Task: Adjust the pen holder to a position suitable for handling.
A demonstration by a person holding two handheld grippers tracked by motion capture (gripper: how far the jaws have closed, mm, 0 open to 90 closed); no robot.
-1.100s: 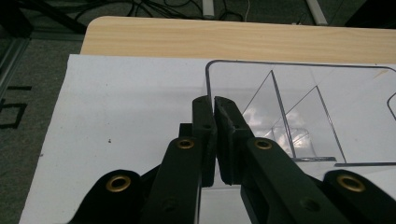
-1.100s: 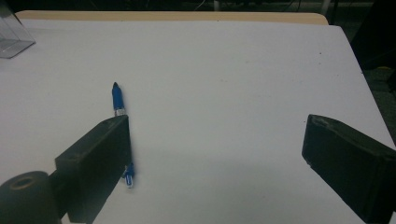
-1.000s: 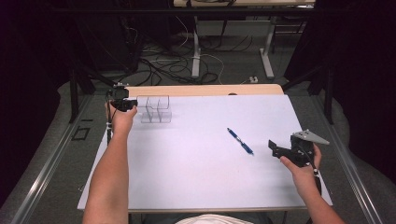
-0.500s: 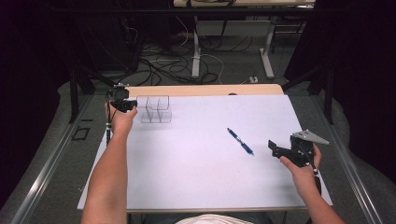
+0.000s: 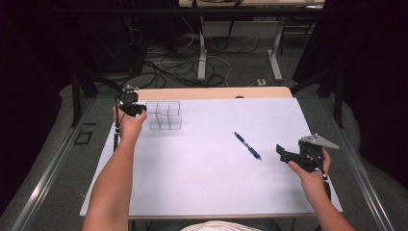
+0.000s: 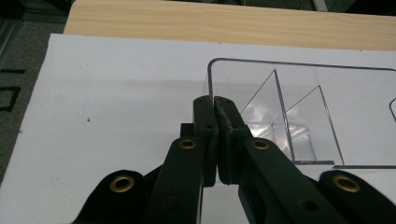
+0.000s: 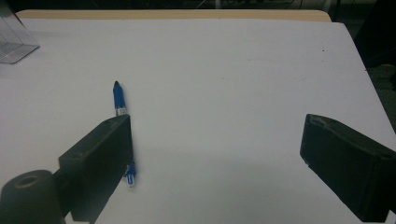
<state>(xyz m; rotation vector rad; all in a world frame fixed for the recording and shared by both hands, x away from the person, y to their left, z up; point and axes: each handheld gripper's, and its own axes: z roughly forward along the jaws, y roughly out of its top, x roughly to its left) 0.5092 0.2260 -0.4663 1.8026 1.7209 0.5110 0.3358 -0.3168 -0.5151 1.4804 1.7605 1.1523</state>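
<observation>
Clear plastic organizer [image 5: 164,115]: see-through, several upright compartments, standing at far left of white tabletop [image 5: 207,163]. Left tongs [image 6: 215,108] clamped tight on its near-left wall. Blue pen [image 5: 248,145] lying flat mid-right, well apart from organizer. Right tongs [image 7: 215,144] gaping wide, holding nothing, low over tabletop, pen partly behind one jaw.

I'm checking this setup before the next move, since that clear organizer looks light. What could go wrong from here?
The left gripper is shut on the thin wall of the clear organizer; a pull or twist might tip or drag it across the white sheet. The right gripper stands open with the blue pen partly behind one jaw, so an advance may nudge it and set it rolling.
</observation>
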